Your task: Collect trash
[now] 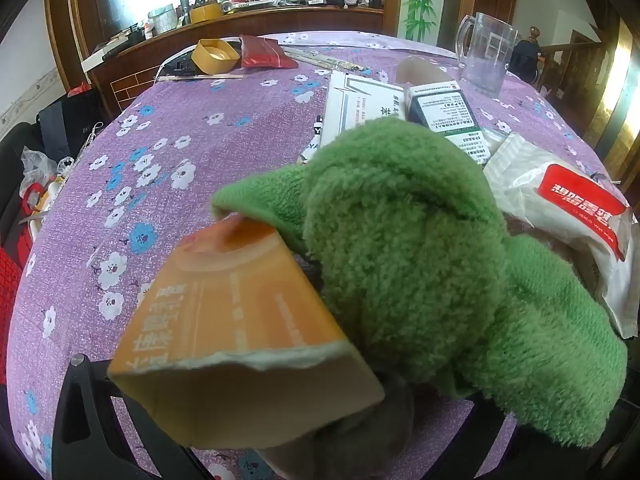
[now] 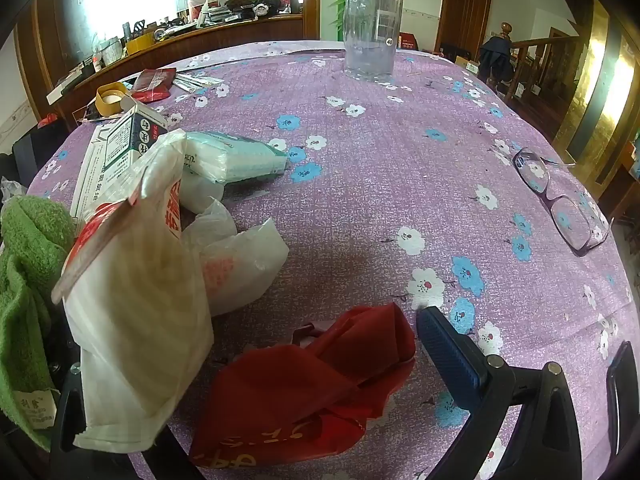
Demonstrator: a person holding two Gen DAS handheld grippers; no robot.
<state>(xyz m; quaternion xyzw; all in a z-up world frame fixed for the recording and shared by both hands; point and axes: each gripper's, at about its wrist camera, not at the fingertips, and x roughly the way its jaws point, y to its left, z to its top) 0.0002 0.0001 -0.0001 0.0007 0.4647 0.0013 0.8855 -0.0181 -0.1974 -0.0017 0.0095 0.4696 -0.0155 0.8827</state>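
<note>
Pointing steeply down at the tabletop (image 2: 360,152), my right hand-held gripper (image 2: 256,368) stands wide, jaws pressing nothing; a crumpled red bag (image 2: 304,392) lies between its fingers, a white wet-wipe packet (image 2: 136,312) leaning on the left one. My left hand-held gripper (image 1: 280,396) is also wide, an orange carton (image 1: 240,332) and a green fuzzy cloth (image 1: 420,260) filling its gap. Beyond sit medicine boxes (image 1: 400,108), a glass mug (image 1: 486,52) and eyeglasses (image 2: 560,200).
</note>
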